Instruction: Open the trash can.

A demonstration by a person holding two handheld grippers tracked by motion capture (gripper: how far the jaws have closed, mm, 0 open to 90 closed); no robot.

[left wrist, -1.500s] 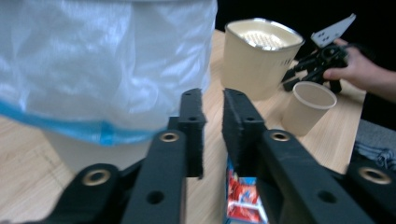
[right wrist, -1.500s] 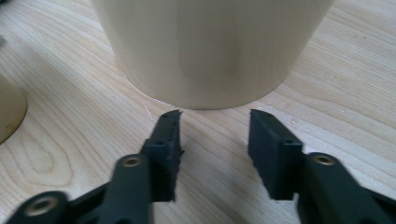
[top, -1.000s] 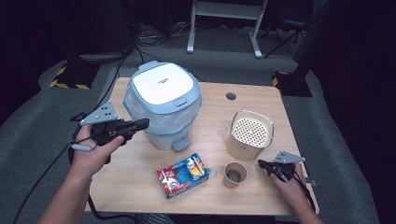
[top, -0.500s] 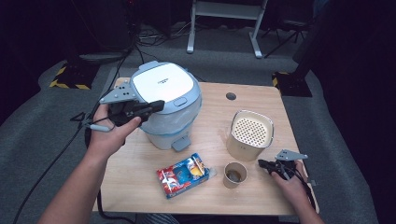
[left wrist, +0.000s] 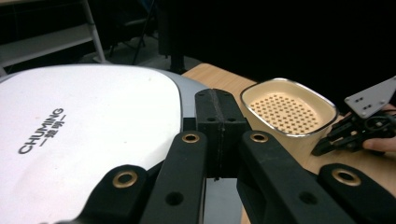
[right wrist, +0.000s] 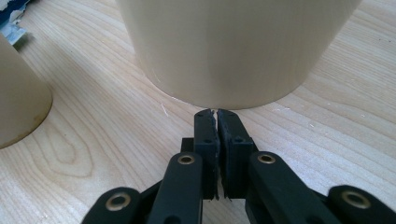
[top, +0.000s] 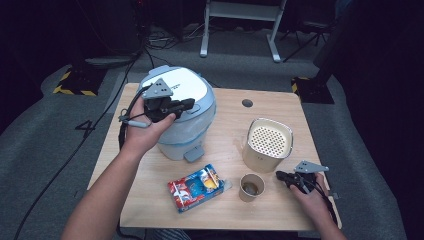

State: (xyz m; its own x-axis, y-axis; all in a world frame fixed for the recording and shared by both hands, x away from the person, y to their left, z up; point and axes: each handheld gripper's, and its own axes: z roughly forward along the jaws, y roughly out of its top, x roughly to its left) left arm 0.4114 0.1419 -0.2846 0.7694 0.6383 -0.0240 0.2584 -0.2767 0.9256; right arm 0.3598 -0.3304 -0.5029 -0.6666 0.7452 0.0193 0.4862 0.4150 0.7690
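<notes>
Wood, pale and grained, tops the table [top: 230, 207]; a snack packet [top: 196, 187] and a paper cup [top: 250, 187] lie near its front edge. Just beside the cup, the right gripper [top: 283, 176] rests low with its jaws pressed together on nothing, close to a cream container [top: 267, 144] with a perforated lid. Farther back, the left gripper [top: 185, 103], jaws likewise closed and empty, hovers over the white lid of the cooker [top: 192, 90] standing at the table's left. Beyond lie grey carpet [top: 45, 145], cables and a dark room.
</notes>
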